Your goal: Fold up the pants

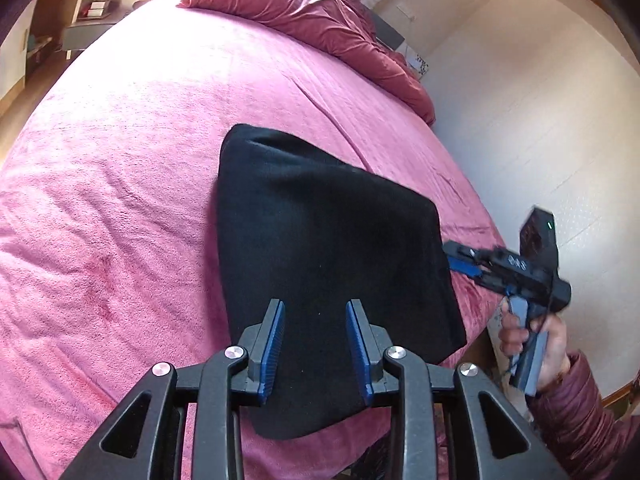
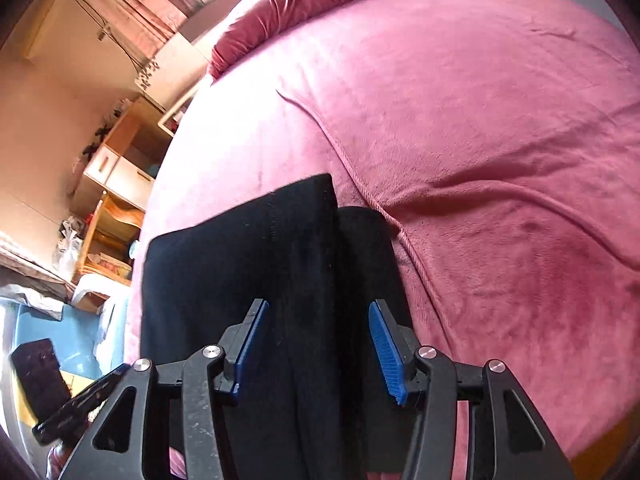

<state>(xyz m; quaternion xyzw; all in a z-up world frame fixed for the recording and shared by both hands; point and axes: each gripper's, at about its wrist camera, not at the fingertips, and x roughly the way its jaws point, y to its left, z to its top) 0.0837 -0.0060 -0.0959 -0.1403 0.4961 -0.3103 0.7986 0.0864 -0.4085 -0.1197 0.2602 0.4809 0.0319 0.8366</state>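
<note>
- We're over the bed, pink blanket spread across it, and the pants lie there black and folded into a compact block near the bed's near edge.
- Left gripper — jaws part-way apart above the near end of the pants, blue pads clear of the cloth on both sides, nothing pinched.
- Right gripper — jaws set wider, the pants below and between them, pads not pressing; from its own view we see a top layer of the pants ending in a straight edge, with a second layer showing beside it.
- In the left view the right gripper sits at the pants' right edge, its tip just at the fabric; whether it touches we can't tell through the blur.
- A hand in a quilted maroon sleeve wraps the right gripper's handle.
- A crumpled red quilt lies at the far end of the bed, well apart from the pants.
- Beyond the bed, wooden shelves stand against the wall.
</note>
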